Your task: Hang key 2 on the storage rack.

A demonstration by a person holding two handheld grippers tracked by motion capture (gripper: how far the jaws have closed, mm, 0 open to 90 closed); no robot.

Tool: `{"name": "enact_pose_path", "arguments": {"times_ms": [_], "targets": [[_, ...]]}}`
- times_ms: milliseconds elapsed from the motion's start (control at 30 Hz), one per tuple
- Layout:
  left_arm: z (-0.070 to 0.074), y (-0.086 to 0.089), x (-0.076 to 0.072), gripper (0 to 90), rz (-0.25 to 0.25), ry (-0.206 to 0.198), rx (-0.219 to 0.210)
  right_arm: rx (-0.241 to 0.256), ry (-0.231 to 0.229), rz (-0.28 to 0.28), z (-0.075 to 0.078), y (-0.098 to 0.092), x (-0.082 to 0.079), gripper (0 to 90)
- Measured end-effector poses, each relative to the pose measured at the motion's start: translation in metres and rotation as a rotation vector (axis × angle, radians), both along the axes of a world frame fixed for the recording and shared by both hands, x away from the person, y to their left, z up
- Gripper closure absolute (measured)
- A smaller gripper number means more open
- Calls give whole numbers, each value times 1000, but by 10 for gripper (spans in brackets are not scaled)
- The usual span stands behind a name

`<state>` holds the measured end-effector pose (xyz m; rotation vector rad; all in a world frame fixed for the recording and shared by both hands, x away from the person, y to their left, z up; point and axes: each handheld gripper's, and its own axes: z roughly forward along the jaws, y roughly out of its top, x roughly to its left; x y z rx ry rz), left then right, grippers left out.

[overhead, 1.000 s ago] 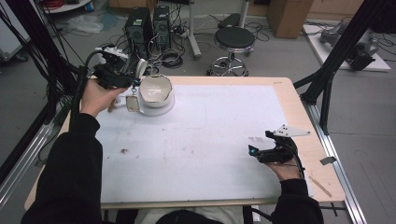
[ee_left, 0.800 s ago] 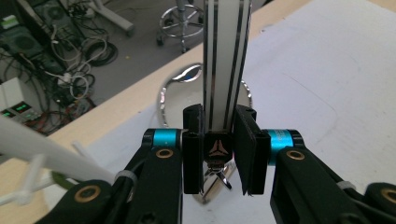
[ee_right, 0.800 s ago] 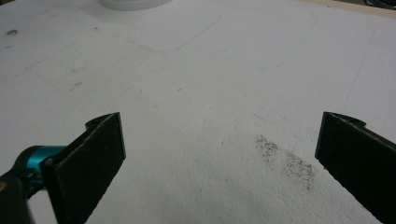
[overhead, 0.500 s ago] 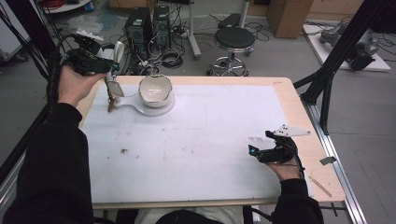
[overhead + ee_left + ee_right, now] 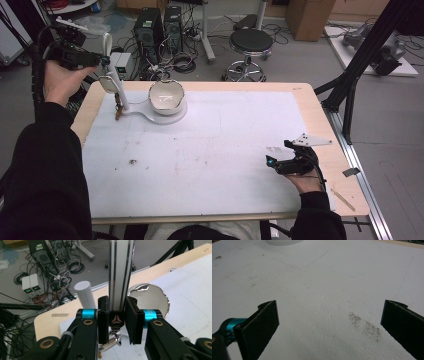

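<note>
- While the left tongs (image 5: pixel 117 322) pinch a flat white strip with dark edges (image 5: pixel 119 275), the right tongs (image 5: pixel 329 327) stand spread wide over bare board.
- The white surface (image 5: pixel 225 150) bears dark speckles (image 5: pixel 364 325); computer towers (image 5: pixel 157 22), cables and a stool (image 5: pixel 251 40) crowd the floor behind.
- A shiny white bowl (image 5: pixel 166 95) sits on a white base (image 5: pixel 155 116) near the far left corner.
- Since half a second ago, the left hand (image 5: pixel 62 82) has risen slightly farther left.

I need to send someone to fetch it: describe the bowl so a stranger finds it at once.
Look at the white mat on the wooden table, far left corner. There a white bowl sits on a white base. It is the only dish there, beside the left gripper.
</note>
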<state>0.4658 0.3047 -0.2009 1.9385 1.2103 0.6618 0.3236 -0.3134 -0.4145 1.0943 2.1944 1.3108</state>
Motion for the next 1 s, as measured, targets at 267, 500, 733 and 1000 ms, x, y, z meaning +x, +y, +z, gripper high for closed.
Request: {"name": "enact_pose_path", "arguments": {"times_ms": [267, 500, 733, 1000], "targets": [[-4, 9, 8, 739, 23, 1, -10, -6, 11, -11, -2, -1, -3, 6], [-6, 10, 12, 739, 36, -1, -16, -12, 14, -15, -2, -2, -4, 5], [-5, 5, 11, 739, 32, -6, -12, -23, 17, -14, -3, -1, -3, 5], [-7, 4, 15, 739, 58, -7, -1, -22, 17, -11, -3, -1, -3, 5]]}}
